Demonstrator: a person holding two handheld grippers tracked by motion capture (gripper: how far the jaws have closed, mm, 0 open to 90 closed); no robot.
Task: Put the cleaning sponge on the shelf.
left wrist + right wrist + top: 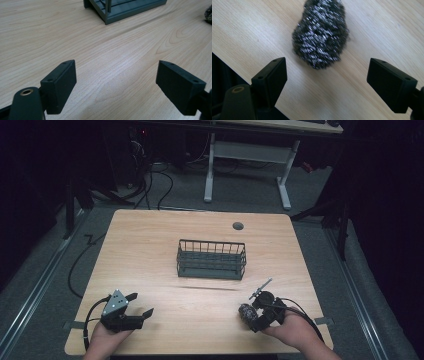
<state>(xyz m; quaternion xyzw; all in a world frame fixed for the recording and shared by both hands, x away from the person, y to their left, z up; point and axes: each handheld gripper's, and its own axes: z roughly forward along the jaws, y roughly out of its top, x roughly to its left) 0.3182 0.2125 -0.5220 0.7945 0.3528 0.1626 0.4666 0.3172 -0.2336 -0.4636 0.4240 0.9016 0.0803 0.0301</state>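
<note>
Steel wool, wound into a coarse, glinting oval pad, forms the scourer [320, 32] that lies on the pale wood-grain table [165, 245] near its front right corner. In the right gripper view it sits just ahead of your right gripper [325, 82], roughly centred between the two black, blocky, flat-faced jaws, which are spread wide and touch nothing. The picture is slightly blurred there, so whether the pad is one wound strand or a loose tangle cannot be told. In the high view the scourer [246, 313] lies just left of the right gripper [261, 316]. Your left gripper [116, 87] hangs over bare table at the front left, jaws likewise spread, well apart from the scourer. A dark grey wire basket [212, 259], rectangular with thin upright bars, stands at mid-table. No legible writing shows.
</note>
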